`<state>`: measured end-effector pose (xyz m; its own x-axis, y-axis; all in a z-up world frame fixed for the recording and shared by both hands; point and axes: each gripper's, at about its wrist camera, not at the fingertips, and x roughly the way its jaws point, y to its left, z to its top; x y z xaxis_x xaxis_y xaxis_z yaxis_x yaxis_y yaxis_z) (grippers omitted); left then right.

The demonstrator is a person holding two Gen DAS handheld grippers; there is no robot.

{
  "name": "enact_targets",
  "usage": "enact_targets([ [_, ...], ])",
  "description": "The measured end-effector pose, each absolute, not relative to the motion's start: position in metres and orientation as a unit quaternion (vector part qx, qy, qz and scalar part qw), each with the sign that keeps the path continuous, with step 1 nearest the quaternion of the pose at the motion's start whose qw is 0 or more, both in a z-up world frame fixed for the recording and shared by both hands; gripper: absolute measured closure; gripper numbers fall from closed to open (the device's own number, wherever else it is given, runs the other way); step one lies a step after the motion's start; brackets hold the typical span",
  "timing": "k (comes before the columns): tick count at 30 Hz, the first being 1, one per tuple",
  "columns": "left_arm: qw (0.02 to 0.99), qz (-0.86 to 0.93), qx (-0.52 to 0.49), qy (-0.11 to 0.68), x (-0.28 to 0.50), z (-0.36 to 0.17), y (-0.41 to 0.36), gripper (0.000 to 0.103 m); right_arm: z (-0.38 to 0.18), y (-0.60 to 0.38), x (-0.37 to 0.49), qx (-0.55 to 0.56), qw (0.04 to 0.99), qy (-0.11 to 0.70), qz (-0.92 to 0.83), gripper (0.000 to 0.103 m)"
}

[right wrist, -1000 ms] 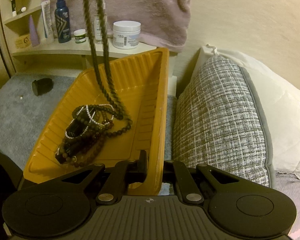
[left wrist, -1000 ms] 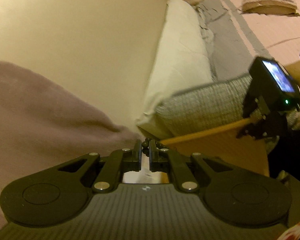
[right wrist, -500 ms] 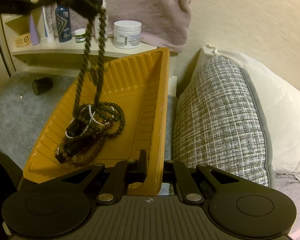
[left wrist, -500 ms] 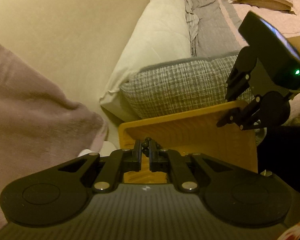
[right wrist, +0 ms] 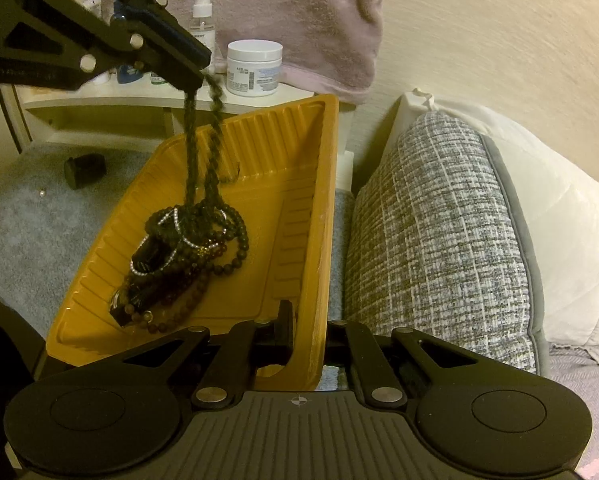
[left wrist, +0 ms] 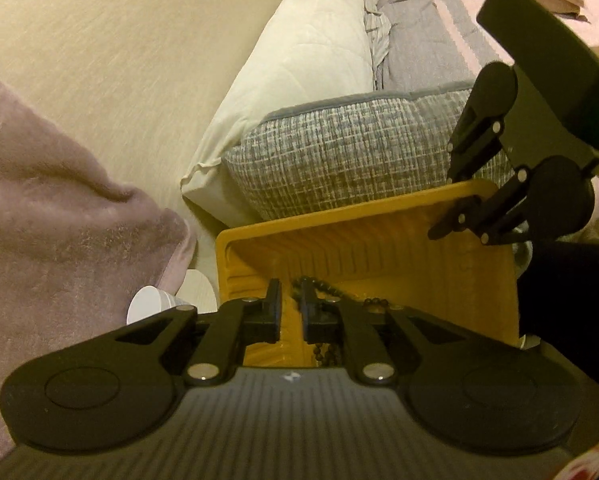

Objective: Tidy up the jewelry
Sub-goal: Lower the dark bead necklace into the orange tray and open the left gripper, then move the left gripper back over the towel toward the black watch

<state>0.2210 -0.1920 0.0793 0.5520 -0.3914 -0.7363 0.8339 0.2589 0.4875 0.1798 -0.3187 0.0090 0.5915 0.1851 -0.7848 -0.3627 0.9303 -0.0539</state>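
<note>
STEP: we lower a dark bead necklace [right wrist: 203, 152] into the yellow tray [right wrist: 283, 184], onto the jewelry pile [right wrist: 179, 256] | NEXT: we judge full release, then lift clear | LEFT: left gripper [left wrist: 290, 300] jaws just opening, slightly parted, strand still draped at right pad | RIGHT: right gripper [right wrist: 307, 332] clenched on tray's near rim

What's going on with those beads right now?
Left gripper fingers just opening, bead necklace hanging from them into the yellow tray. Right gripper clamped on tray rim. Nothing in the way.
</note>
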Motion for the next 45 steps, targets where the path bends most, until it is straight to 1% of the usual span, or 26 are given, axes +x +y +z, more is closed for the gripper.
enact_targets([
  [1,0.754,-0.405,0.454,0.248,0.221,0.078,-0.192,0.085,0.009,-0.319,0.180,-0.105,0.886,0.425,0.155,0.097],
  [2,0.756,-0.403,0.453,0.247,0.221,0.077,-0.191,0.084,0.009,-0.319,0.180,-0.105,0.886,0.425,0.155,0.097],
  [6,0.765,-0.394,0.448,0.243,0.222,0.079,-0.183,0.083,0.009,-0.319,0.180,-0.105,0.886,0.424,0.155,0.097],
  [10,0.791,-0.374,0.422,0.238,0.223,0.088,-0.164,0.083,0.009,-0.320,0.180,-0.103,0.887,0.424,0.154,0.097],
  [13,0.816,-0.349,0.393,0.240,0.222,0.092,-0.141,0.082,0.008,-0.320,0.180,-0.101,0.887,0.423,0.153,0.097],
  [19,0.863,-0.279,0.337,0.251,0.212,0.088,-0.085,0.081,0.008,-0.320,0.179,-0.100,0.888,0.422,0.151,0.097],
  [23,0.890,-0.234,0.284,0.268,0.202,0.076,-0.041,0.081,0.008,-0.320,0.179,-0.100,0.888,0.422,0.151,0.097],
  [31,0.915,-0.137,0.230,0.302,0.183,0.039,0.028,0.081,0.008,-0.319,0.179,-0.101,0.888,0.422,0.150,0.097],
  [39,0.921,-0.083,0.177,0.337,0.171,-0.001,0.074,0.081,0.008,-0.320,0.178,-0.102,0.888,0.422,0.149,0.097],
  [45,0.920,-0.069,0.166,0.348,0.167,-0.017,0.086,0.081,0.008,-0.320,0.179,-0.102,0.888,0.423,0.148,0.097],
])
